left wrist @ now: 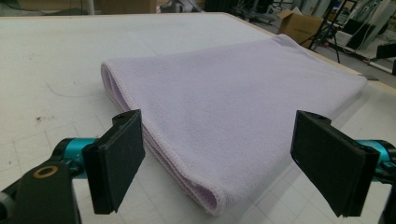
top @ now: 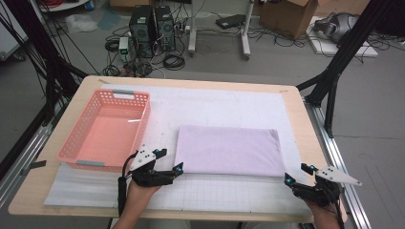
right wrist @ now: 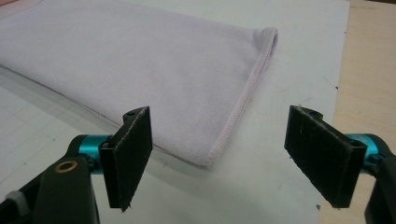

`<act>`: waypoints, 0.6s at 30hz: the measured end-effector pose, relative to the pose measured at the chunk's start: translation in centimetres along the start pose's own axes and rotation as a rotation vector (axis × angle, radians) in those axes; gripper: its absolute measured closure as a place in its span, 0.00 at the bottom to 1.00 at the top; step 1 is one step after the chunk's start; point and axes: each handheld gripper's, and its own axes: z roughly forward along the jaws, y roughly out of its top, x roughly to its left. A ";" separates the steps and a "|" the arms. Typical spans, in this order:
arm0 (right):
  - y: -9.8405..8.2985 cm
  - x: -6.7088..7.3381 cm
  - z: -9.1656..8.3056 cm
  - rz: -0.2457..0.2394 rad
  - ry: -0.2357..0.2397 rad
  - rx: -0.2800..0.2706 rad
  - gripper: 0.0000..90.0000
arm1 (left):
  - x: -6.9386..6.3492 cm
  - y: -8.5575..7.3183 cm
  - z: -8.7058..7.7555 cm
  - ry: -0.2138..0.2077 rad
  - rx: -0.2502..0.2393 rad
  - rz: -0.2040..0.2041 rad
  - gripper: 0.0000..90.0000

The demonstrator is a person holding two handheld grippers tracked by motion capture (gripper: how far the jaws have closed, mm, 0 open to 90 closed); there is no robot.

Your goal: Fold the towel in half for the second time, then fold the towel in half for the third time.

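A folded lilac towel (top: 228, 150) lies flat on the white gridded mat in the middle of the table. My left gripper (top: 171, 160) sits at the towel's near left corner, jaws wide apart and nothing pressed between them. In the left gripper view the towel's folded corner (left wrist: 205, 186) lies between the open left gripper's (left wrist: 229, 158) pads without touching them. My right gripper (top: 297, 173) rests just off the near right corner, also open. In the right gripper view the towel's stitched corner (right wrist: 205, 156) reaches between the right gripper's (right wrist: 219, 154) pads, apart from both.
An empty pink plastic basket (top: 68, 145) stands on the left of the table, close to my left hand. The white mat (top: 215, 102) covers most of the wooden tabletop (top: 305, 138). Computers, cables and cardboard boxes sit on the floor beyond the far edge.
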 end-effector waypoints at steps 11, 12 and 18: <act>-0.1 0.1 0.2 0.003 0.003 0.003 0.25 | 0.1 -0.1 0.3 -0.001 0.024 -0.008 0.21; -0.1 0.1 0.3 0.004 0.004 0.006 0.25 | 0.1 -0.1 0.3 0.001 0.026 -0.012 0.21; 0.0 0.2 0.4 0.002 0.014 0.010 0.25 | -0.1 -0.3 0.7 -0.004 0.056 -0.009 0.22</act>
